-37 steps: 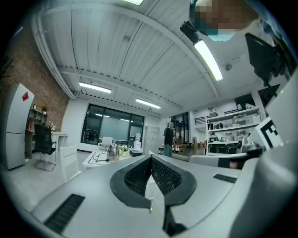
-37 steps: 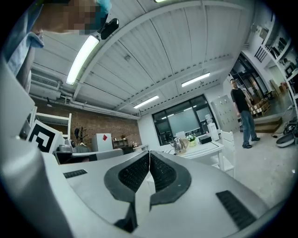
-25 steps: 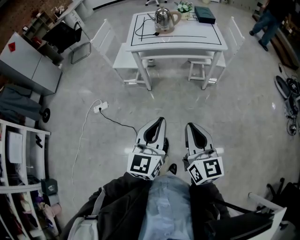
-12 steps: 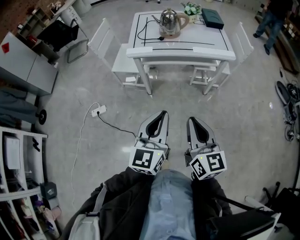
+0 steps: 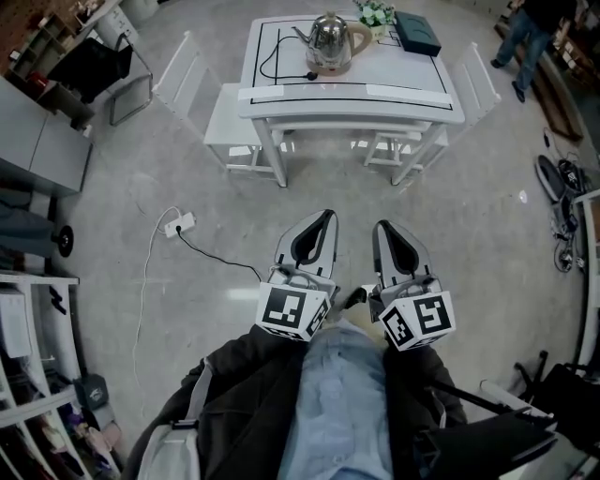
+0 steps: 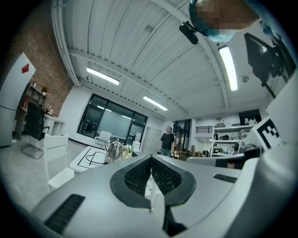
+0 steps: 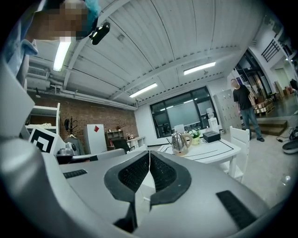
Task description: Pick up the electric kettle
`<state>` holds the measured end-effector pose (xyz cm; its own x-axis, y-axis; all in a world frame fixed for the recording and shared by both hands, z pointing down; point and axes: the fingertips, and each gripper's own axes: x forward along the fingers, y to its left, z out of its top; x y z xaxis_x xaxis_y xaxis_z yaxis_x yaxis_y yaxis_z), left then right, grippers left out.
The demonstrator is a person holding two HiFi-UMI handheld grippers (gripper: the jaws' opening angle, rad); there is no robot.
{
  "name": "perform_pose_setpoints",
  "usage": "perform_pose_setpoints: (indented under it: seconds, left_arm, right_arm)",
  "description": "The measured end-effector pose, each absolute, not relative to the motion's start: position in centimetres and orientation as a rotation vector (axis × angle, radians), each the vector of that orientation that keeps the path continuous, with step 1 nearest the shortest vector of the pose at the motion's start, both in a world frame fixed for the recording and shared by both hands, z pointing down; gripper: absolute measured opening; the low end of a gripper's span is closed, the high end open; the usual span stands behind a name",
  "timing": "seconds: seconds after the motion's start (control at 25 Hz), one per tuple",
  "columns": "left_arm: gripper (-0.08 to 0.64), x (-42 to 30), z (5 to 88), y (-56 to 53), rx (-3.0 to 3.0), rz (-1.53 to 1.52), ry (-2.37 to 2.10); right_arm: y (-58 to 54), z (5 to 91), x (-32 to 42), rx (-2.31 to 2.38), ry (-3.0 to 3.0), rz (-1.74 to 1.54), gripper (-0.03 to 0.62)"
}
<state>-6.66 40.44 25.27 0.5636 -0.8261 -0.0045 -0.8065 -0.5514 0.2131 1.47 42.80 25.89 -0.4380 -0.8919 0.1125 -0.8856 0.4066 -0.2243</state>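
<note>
Desk sits nearer than 1 s ago, so I'm closing in; approach only, no reach yet. Electric kettle stands on its base by the desk's far edge, abt mid-width, w/ plant and dark box toward the far right corner. Left gripper and right gripper are well apart from it, fingers pressed together, nothing between. I'd say the gap has to close and the fingers spread first.

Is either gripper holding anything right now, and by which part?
Nothing is held. The left gripper and right gripper are both shut and empty; the electric kettle stands untouched on the white table ahead.
</note>
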Motion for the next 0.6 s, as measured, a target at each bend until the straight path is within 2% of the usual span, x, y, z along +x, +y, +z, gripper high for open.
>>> perform_pose_setpoints:
  seconds: [0.6]
  left_arm:
    - [0.008,-2.2,27.0,32.9,2.613,-0.053,-1.373]
  right_arm:
    - [35.7,27.5,6.0,-1.663,2.58,-0.419,0.017]
